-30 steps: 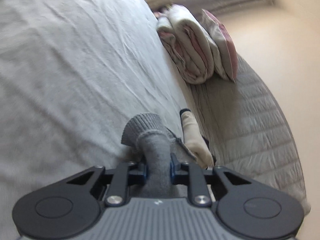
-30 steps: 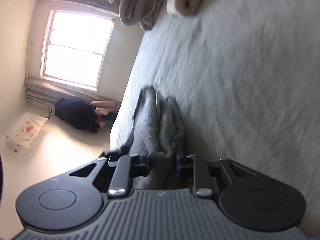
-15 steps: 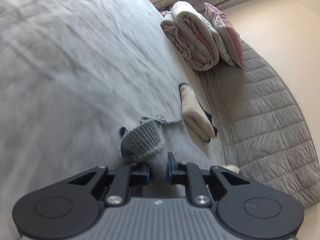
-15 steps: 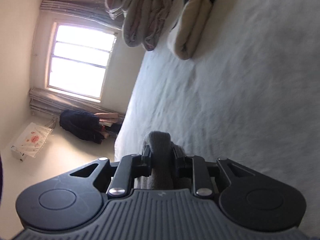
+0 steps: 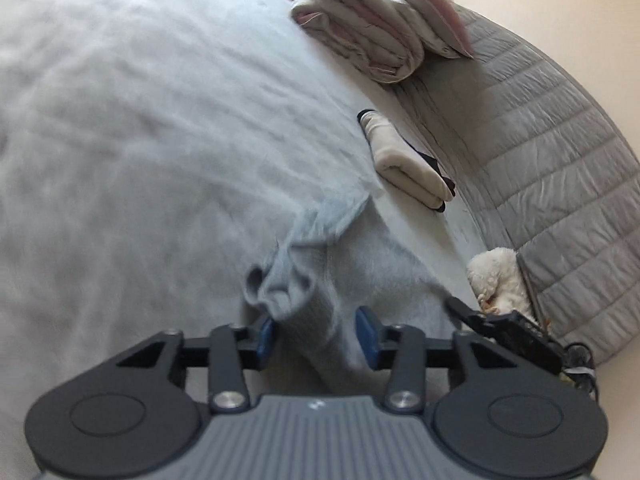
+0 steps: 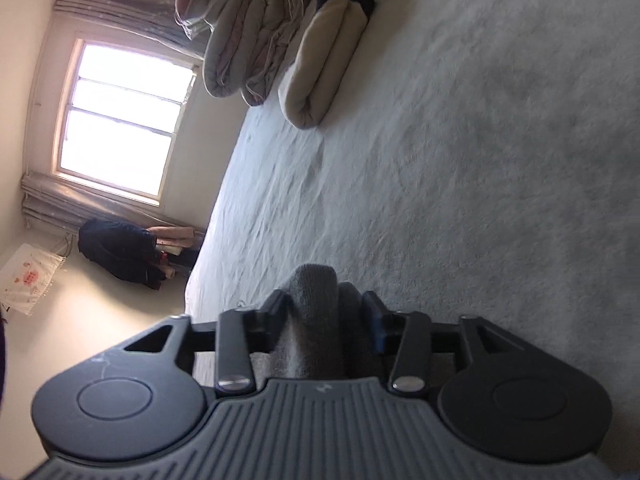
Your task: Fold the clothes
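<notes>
1. Left gripper (image 5: pixel 316 334): jaws just opened and now spread, blue pads clear of the grey knit garment (image 5: pixel 360 256), whose ribbed cuff lies between them unpinched.
2. Grey knit garment: spread flat on the pale bedsheet (image 5: pixel 140 140), cuff end bunched just ahead of the left gripper; edges blurred, so exact outline uncertain.
3. Right gripper (image 6: pixel 326 316): jaws likewise just opened; a fold of the same grey knit stands between them, apparently no longer squeezed, though contact on the right pad cannot be ruled out.
4. Folded cream garment (image 5: pixel 408 164): set near the bed's edge, beside the quilted grey headboard (image 5: pixel 540 160).
5. Rolled duvet (image 5: pixel 360 36): stacked farther along, against the headboard.
6. Fluffy white toy (image 5: pixel 496 280): tucked at the headboard's base.
7. Window (image 6: pixel 124 120): bright, in the right wrist view.
</notes>
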`<state>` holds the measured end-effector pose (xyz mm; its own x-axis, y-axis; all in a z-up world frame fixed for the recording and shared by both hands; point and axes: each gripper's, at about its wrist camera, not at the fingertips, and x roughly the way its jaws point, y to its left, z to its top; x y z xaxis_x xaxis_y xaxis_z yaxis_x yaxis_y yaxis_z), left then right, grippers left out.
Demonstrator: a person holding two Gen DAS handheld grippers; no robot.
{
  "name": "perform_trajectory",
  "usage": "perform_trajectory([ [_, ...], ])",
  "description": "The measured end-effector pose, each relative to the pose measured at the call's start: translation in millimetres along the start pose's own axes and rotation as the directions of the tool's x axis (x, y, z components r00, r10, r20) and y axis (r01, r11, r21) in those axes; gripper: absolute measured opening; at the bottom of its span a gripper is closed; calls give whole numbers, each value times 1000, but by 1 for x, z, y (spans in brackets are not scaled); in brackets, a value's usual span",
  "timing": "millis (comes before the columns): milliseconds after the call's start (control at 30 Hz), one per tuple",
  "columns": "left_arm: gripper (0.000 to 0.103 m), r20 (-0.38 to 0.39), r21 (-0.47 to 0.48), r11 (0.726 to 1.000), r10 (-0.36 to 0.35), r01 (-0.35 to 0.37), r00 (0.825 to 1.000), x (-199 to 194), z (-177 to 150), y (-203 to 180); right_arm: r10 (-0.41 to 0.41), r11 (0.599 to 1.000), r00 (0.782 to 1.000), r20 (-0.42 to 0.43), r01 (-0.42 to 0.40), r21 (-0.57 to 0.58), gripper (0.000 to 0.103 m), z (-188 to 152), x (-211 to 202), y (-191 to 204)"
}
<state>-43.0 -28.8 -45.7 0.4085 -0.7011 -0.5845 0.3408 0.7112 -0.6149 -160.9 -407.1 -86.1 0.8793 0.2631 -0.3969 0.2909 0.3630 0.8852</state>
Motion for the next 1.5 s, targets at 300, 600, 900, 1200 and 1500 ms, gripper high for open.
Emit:
perform_trajectory([
  [300, 71, -67, 21, 998, -62, 63, 996, 38, 38, 3, -1, 1000, 999, -36, 1, -5, 60, -8, -15, -3],
  [600, 63, -121, -130, 985, -126, 110, 985, 84, 39, 20, -21, 998, 990, -136, 14, -54, 53, -19, -1, -1],
  [900, 32, -53, -310, 932, -215, 189, 975, 80, 19, 31, 60, 998, 993, -97, -61, 0, 31, -18, -7, -11],
  [1200, 29, 18, -341, 911, -241, 233, 970, 78, 34, -4, 67, 998, 996, -56, -66, 15, 28, 19, -14, 20],
  [1500, 29, 73, -309, 912, -260, 270, 963, 119, 78, -60, 58, 996, 998, -33, -60, -65, 28, 109, -6, 52],
])
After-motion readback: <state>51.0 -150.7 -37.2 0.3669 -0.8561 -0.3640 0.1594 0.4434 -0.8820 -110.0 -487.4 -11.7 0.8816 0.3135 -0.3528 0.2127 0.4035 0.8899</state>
